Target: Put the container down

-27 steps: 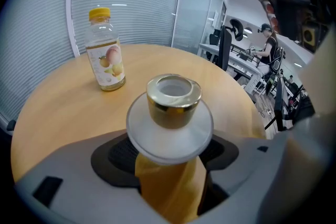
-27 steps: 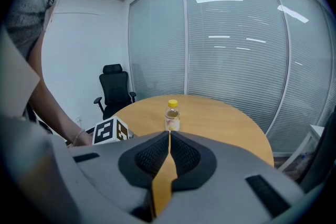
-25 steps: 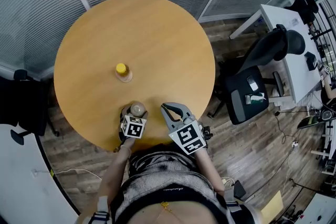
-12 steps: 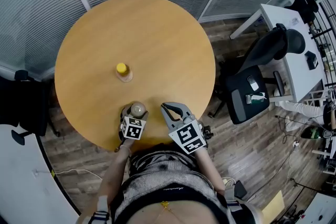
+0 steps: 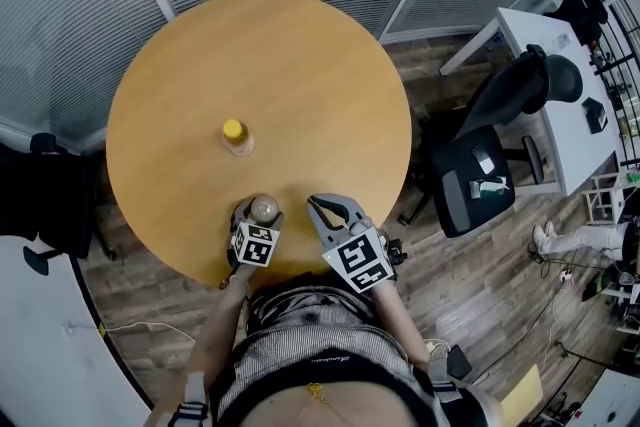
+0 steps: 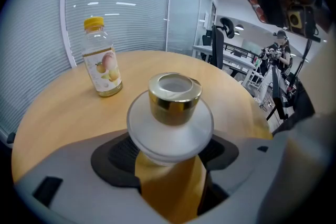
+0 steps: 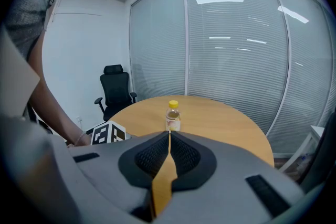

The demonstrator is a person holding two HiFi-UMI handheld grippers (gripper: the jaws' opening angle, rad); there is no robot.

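My left gripper (image 5: 261, 214) is clenched on the gold-capped container (image 6: 175, 97), lower centre of the head view, over the table's (image 5: 310, 75) near edge. My right gripper (image 5: 318, 205), just right, is closed and empty.

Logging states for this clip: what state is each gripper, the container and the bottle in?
left gripper: shut on the container
container: upright, held by the left gripper
right gripper: shut, empty
bottle: upright, yellow cap on, standing on the table
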